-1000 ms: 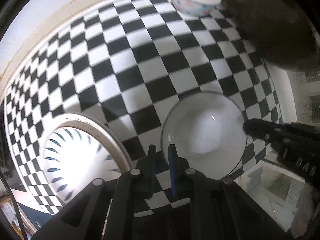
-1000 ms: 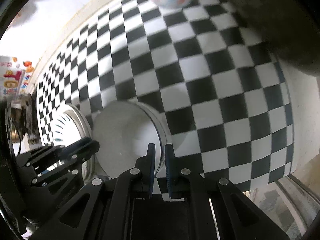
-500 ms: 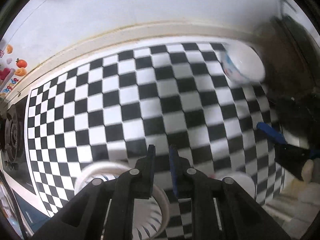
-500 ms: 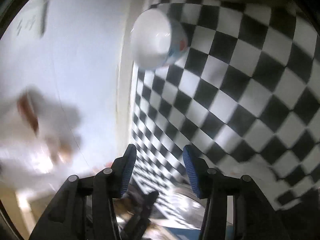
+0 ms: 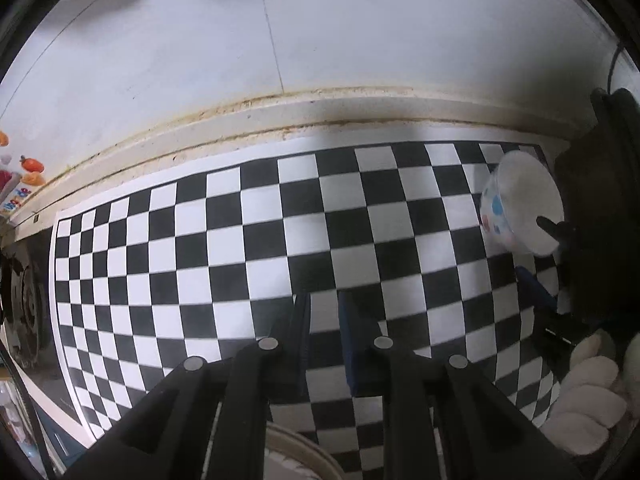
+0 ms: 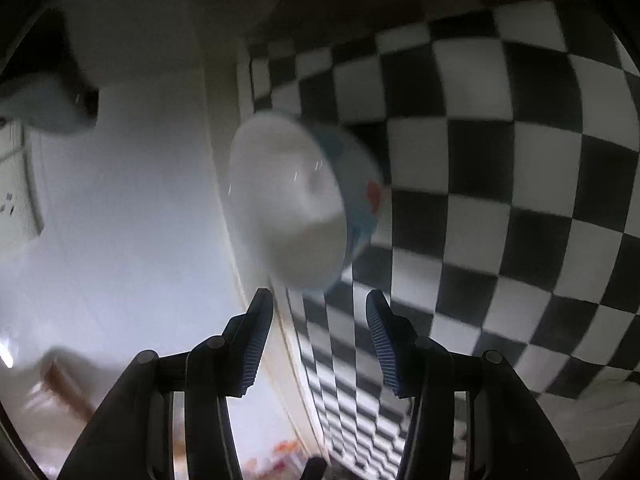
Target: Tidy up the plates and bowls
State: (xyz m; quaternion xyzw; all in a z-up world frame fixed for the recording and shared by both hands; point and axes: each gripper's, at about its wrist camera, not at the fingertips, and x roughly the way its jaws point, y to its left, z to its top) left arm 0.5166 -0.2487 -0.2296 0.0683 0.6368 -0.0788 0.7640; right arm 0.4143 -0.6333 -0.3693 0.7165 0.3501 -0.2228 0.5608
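A white bowl with blue and red dots (image 5: 516, 208) stands on the checkered mat near the back right corner. In the right wrist view the bowl (image 6: 296, 204) lies just ahead of my right gripper (image 6: 320, 316), which is open and empty, rolled sideways. In the left wrist view the right gripper's fingers (image 5: 554, 228) reach to the bowl's rim. My left gripper (image 5: 324, 316) is shut and empty, above the mat's middle. A plate rim (image 5: 296, 448) shows at the bottom edge under the left gripper.
The black-and-white checkered mat (image 5: 240, 248) lies along a white wall (image 5: 280, 40) with a raised ledge. A dark object (image 5: 600, 208) stands at the right beside the bowl. A stove burner (image 5: 24, 304) is at the far left.
Both grippers lifted away from the plate and glass bowl. The right gripper opened, rolled sideways and moved up close to the dotted bowl. The left gripper pulled back, staying shut.
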